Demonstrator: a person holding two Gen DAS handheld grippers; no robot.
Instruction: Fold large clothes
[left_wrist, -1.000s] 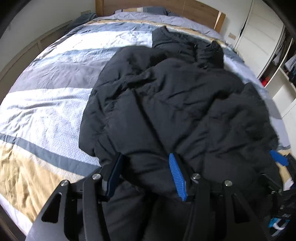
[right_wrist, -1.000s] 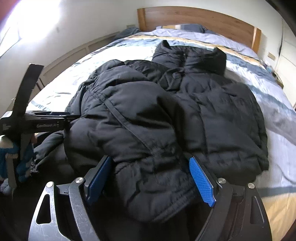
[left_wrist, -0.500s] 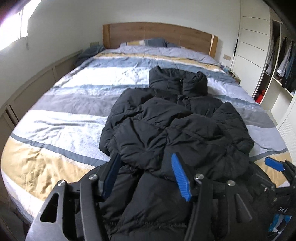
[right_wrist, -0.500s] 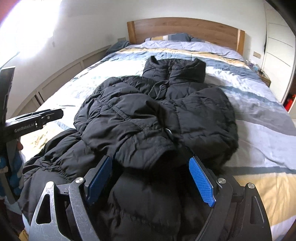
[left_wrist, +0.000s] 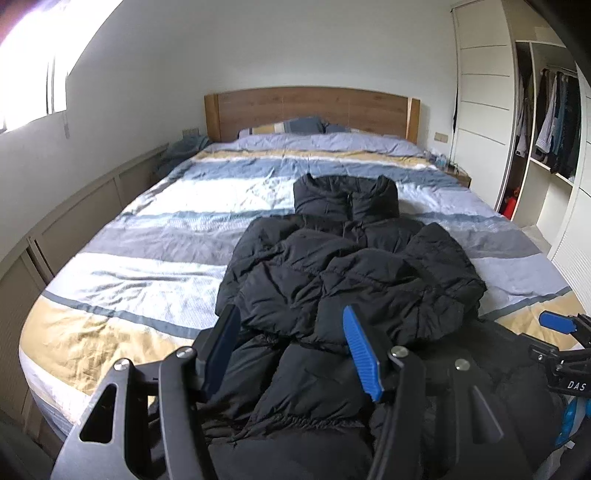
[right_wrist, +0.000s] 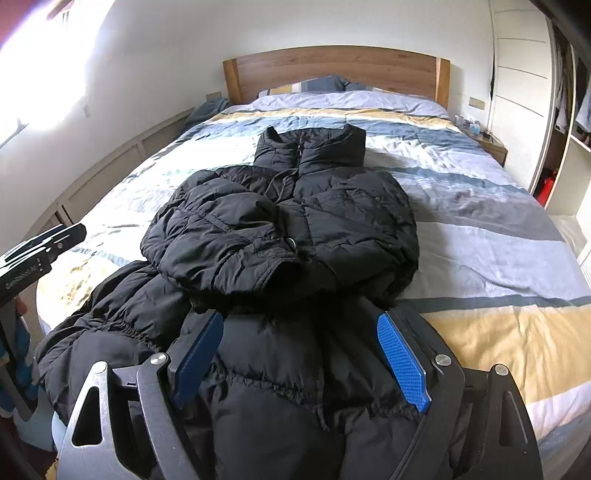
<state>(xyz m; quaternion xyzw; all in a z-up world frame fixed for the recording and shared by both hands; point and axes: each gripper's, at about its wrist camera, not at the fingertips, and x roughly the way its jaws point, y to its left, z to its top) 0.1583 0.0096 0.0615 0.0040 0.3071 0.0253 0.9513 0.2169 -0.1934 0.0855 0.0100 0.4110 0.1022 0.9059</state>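
Now your black puffer jacket (left_wrist: 354, 273) lies lengthwise down the bed (left_wrist: 147, 236), collar toward the wooden headboard (left_wrist: 314, 107), hem end spilling over the foot edge nearest you. Both sleeves are folded in across the chest; in the right wrist view one cuff (right_wrist: 273, 266) sits on top near the middle, its opening facing you.

Your left gripper (left_wrist: 291, 354) hangs above the jacket's lower part, jaws apart. They have just been opening. Dark fabric shows in the gap between the blue pads (left_wrist: 360, 354), but neither pad presses on it, so nothing is held.

Your right gripper (right_wrist: 301, 354) stands wide as well, jaws spread over the lower half of the jacket, pads clear of the cloth, holding nothing. In the left wrist view it pokes in at the right edge, one blue pad showing; in the right wrist view the left gripper's black body shows at the left edge.

Striped duvet: yellow, white, grey and blue bands, rumpled. Pillows (left_wrist: 291, 125) rest against the headboard. Open wardrobe (left_wrist: 554, 110) with hanging clothes on the right wall. Low panelled ledge (left_wrist: 88, 206) runs along the left wall, bright window above it
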